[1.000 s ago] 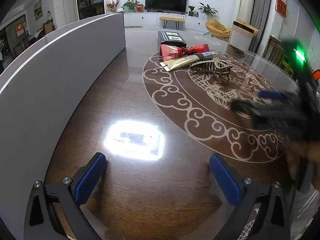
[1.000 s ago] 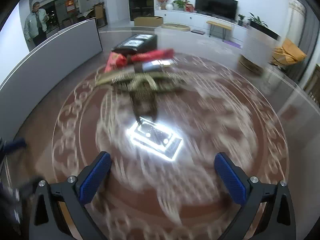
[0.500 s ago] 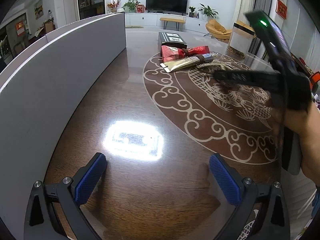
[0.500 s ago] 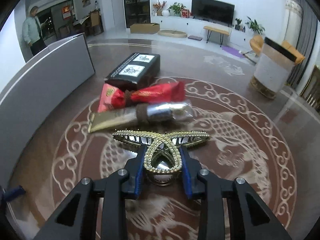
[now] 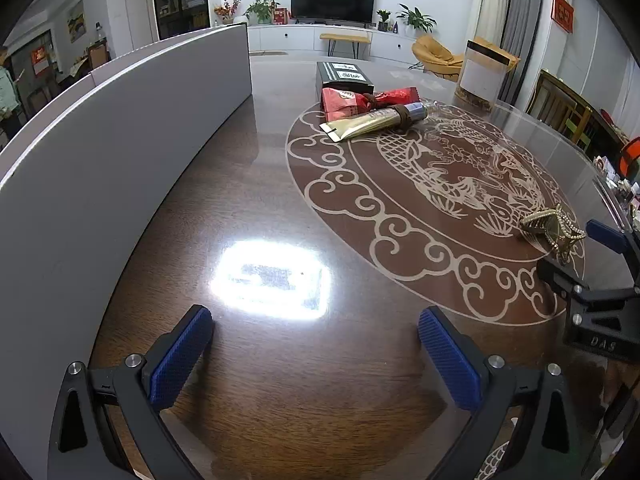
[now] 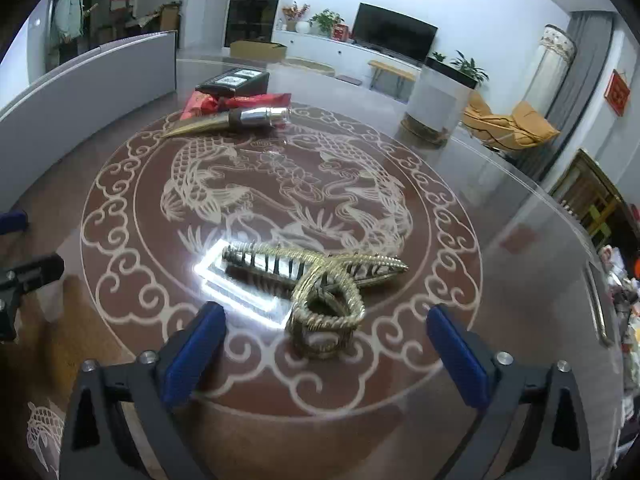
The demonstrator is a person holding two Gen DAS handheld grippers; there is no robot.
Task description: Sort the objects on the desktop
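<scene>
A gold hair claw clip (image 6: 316, 284) lies on the patterned table just ahead of my right gripper (image 6: 324, 348), which is open and empty. The clip also shows at the right edge of the left wrist view (image 5: 554, 228), beside the right gripper. My left gripper (image 5: 316, 348) is open and empty over bare wood near a light reflection. A gold tube (image 5: 376, 120) with a silver cap, a red packet (image 5: 360, 100) and a black box (image 5: 344, 76) lie together at the far side of the table; they also show in the right wrist view: tube (image 6: 232, 120), packet (image 6: 236, 101), box (image 6: 234, 80).
A grey partition wall (image 5: 100, 152) runs along the table's left side. A clear cylinder container (image 5: 480, 76) stands at the far right of the table. The round table's glass edge (image 6: 560, 208) curves on the right. A person stands far back left (image 6: 70, 12).
My right gripper closed on the gold clip by the tube, carried it toward the near right part of the table, and has opened, leaving it there. The left gripper has not moved.
</scene>
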